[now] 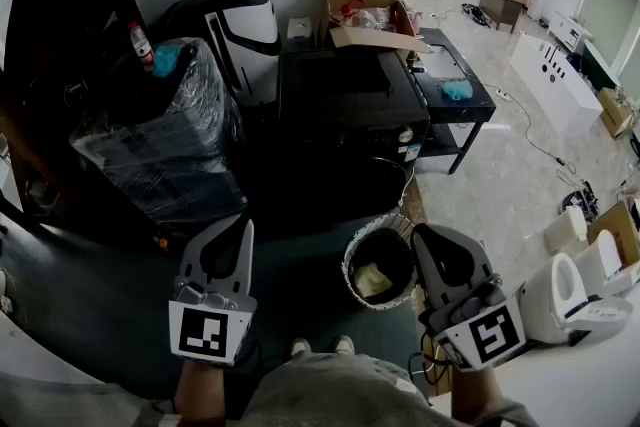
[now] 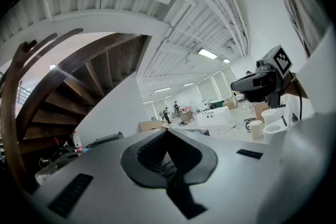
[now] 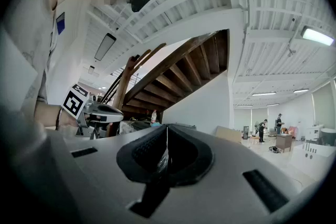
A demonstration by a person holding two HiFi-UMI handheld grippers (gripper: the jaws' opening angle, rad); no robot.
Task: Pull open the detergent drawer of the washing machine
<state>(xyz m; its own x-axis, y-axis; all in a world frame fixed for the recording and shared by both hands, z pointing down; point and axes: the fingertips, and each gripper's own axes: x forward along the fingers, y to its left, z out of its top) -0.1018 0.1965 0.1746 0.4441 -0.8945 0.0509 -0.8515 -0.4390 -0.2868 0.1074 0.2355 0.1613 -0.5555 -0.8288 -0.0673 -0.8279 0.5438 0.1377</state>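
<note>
Seen from above, the left grey two-jaw gripper (image 1: 240, 227) sits at 7 o'clock and the right grey two-jaw gripper (image 1: 425, 237) at 5 o'clock. Both are held level, each with its jaws pressed together on nothing. A round wire-mesh waste bin (image 1: 348, 260) stands between them. The black box-shaped washing machine (image 1: 350, 100) stands at 12 o'clock, well apart from both grippers. Its detergent drawer is too dark to make out. A dark bundle wrapped in clear plastic (image 1: 170, 145) stands at 10 o'clock.
</note>
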